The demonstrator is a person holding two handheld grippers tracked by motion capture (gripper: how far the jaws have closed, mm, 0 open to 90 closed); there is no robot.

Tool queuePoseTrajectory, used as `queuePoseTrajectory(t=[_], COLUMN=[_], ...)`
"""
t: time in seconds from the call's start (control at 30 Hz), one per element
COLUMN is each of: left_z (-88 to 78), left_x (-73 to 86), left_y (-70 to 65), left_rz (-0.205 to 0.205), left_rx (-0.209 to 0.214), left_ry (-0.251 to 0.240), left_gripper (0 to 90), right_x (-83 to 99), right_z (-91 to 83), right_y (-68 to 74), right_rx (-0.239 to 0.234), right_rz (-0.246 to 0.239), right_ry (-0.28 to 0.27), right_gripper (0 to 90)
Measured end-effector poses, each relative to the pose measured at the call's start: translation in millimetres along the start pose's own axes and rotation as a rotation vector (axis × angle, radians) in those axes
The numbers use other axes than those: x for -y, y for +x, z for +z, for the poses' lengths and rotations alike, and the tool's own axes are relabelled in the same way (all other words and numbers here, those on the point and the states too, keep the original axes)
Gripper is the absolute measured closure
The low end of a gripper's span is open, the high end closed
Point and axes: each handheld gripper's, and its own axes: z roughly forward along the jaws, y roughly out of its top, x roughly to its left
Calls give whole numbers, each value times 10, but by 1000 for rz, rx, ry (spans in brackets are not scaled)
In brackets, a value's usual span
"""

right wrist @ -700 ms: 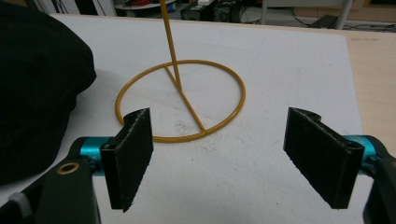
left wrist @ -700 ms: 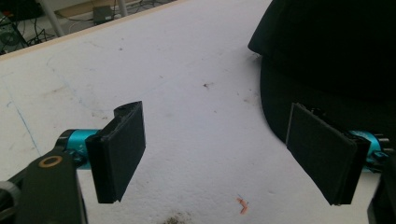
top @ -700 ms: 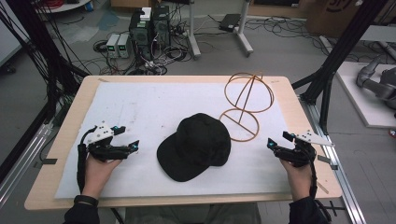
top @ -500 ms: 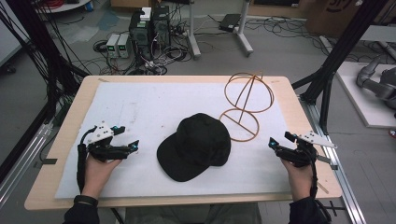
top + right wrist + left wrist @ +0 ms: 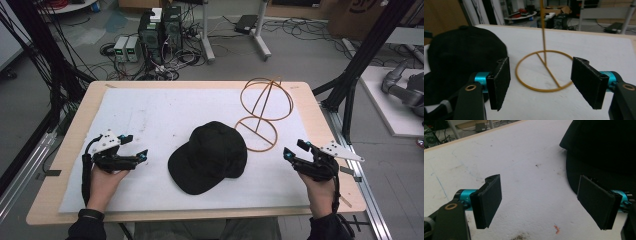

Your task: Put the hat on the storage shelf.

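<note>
Both hands low on the tabletop, one each side of a black baseball cap that lies flat on the white foam mat, crown up, brim toward the person & a bit left. Left gripper sits well left of the cap, fingers spread wide apart w/ nothing between them; the left gripper view shows bare mat in the gap and the cap's brim edge up at the right, near one pad but apart from it. Right gripper is parked right of the cap, fingers likewise wide apart, empty; its own view looks straight at the base ring of the copper-coloured wire hat stand, upright rod rising out of frame, cap off to the left. From the high view the stand is behind & right of the cap, base ring just beside the crown — touching or not, can't tell. Progress, judged from this: nothing gripped, cap not lifted, stand bare. Looks like the job is cap onto stand, and if so all of it is left — reach in, pinch brim or crown, lift, seat it over the wire dome. Very start of the approach, I'd say.
</note>
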Motion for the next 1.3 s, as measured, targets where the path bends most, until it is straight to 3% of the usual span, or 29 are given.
queuePoseTrajectory(t=[0.23,0.5,0.77,0.97,1.2,1.3], left_z=[-1,3,8,14,20,19], left_x=[2,4,3,5,11,13], left_y=[2,-1,-10,-13,-22,-25], left_rz=[-6,-6,-3,3,4,7], left_rx=[0,6,8,11,12,11], left_ry=[1,5,8,17,22,27], left_gripper=[200,200,200,200,200,200], right_x=[-72,-79,-52,-4,56,79], right_z=[85,193,346,499,655,714], right_y=[324,512,728,976,1176,1250], right_rx=[-99,-170,-249,-326,-366,-363], right_rz=[-37,-47,-50,-61,-77,-94], right_ry=[-7,12,48,93,148,169], right_gripper=[320,305,270,257,252,255])
